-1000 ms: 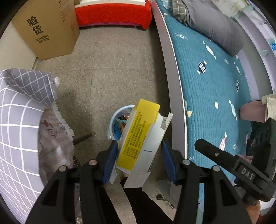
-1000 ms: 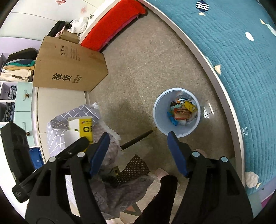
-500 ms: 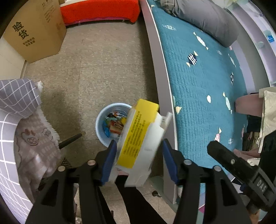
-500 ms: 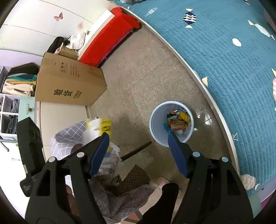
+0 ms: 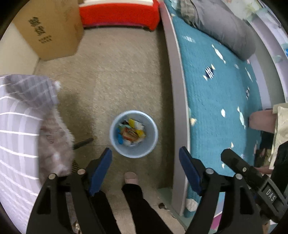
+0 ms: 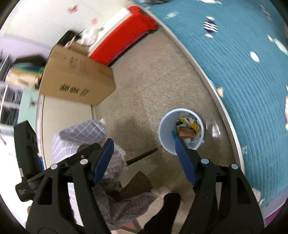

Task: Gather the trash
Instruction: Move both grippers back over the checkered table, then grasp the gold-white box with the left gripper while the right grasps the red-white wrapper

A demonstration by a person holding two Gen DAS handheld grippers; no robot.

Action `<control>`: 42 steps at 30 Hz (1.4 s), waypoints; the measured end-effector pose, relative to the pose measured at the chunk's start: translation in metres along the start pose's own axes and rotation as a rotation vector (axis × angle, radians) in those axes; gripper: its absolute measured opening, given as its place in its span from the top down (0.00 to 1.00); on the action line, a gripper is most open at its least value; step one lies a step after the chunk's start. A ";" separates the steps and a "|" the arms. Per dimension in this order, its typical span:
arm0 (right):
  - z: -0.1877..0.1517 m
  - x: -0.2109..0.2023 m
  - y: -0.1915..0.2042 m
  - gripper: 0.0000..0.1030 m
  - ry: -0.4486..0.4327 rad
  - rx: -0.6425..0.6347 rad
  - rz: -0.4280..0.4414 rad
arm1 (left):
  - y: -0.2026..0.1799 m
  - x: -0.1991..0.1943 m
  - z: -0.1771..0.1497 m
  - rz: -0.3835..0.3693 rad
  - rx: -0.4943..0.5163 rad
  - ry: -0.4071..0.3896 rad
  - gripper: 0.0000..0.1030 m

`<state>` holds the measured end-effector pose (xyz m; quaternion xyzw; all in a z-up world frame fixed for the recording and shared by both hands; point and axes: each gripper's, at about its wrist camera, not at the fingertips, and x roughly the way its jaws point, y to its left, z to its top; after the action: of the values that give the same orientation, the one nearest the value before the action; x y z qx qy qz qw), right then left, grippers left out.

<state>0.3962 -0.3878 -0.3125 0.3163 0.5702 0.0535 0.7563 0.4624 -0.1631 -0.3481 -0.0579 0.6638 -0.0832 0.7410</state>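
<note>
A light blue waste bin (image 5: 115, 142) stands on the floor beside the bed, holding colourful wrappers and a yellow-and-white carton (image 5: 135, 126). My left gripper (image 5: 145, 163) is open and empty, high above the floor just on my side of the bin. In the right wrist view the bin (image 6: 164, 133) shows by the right finger. My right gripper (image 6: 144, 156) is open and empty, high above the floor to the left of the bin.
A bed with a teal quilt (image 5: 225, 93) and grey frame (image 5: 177, 81) runs along the right. A cardboard box (image 5: 52, 30) and red cushion (image 5: 118, 14) stand at the back. A grey checked blanket (image 5: 21, 115) lies on the left. My foot (image 5: 131, 178) is below the bin.
My left gripper has opened and the yellow-and-white carton has dropped out of it into the bin. The right gripper stays open and has shifted a little.
</note>
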 end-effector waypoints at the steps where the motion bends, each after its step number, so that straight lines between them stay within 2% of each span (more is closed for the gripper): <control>1: 0.000 0.001 0.009 0.32 0.000 -0.025 0.003 | 0.008 -0.009 -0.002 0.008 -0.007 -0.019 0.27; 3: -0.001 0.006 0.035 0.32 0.007 -0.089 0.015 | 0.032 -0.032 -0.008 0.022 -0.043 -0.065 0.27; 9: -0.025 0.031 0.148 0.32 0.036 -0.342 0.080 | 0.119 -0.096 -0.039 0.072 -0.193 -0.209 0.27; 12: -0.057 0.051 0.216 0.32 0.067 -0.485 0.124 | 0.172 -0.129 -0.062 0.124 -0.270 -0.287 0.27; 16: -0.103 0.078 0.284 0.32 0.121 -0.600 0.169 | 0.253 -0.167 -0.105 0.201 -0.388 -0.372 0.27; 22: -0.186 0.130 0.367 0.32 0.221 -0.706 0.212 | 0.371 -0.197 -0.177 0.289 -0.534 -0.394 0.27; 25: -0.219 0.152 0.394 0.32 0.255 -0.727 0.218 | 0.421 -0.207 -0.216 0.345 -0.578 -0.398 0.27; 30: -0.267 0.183 0.435 0.32 0.292 -0.744 0.211 | 0.480 -0.205 -0.259 0.398 -0.601 -0.378 0.27; 32: -0.277 0.191 0.443 0.32 0.299 -0.742 0.202 | 0.501 -0.199 -0.268 0.403 -0.594 -0.379 0.26; 35: -0.289 0.202 0.453 0.32 0.305 -0.740 0.181 | 0.523 -0.187 -0.275 0.444 -0.566 -0.333 0.26; 39: -0.295 0.211 0.461 0.32 0.294 -0.736 0.154 | 0.539 -0.174 -0.277 0.446 -0.480 -0.297 0.26; 42: -0.297 0.220 0.467 0.32 0.281 -0.722 0.133 | 0.540 -0.165 -0.269 0.485 -0.397 -0.280 0.26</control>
<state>0.3366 0.2043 -0.2870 0.0556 0.5911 0.3423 0.7282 0.2026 0.4051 -0.3236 -0.0522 0.5534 0.2351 0.7973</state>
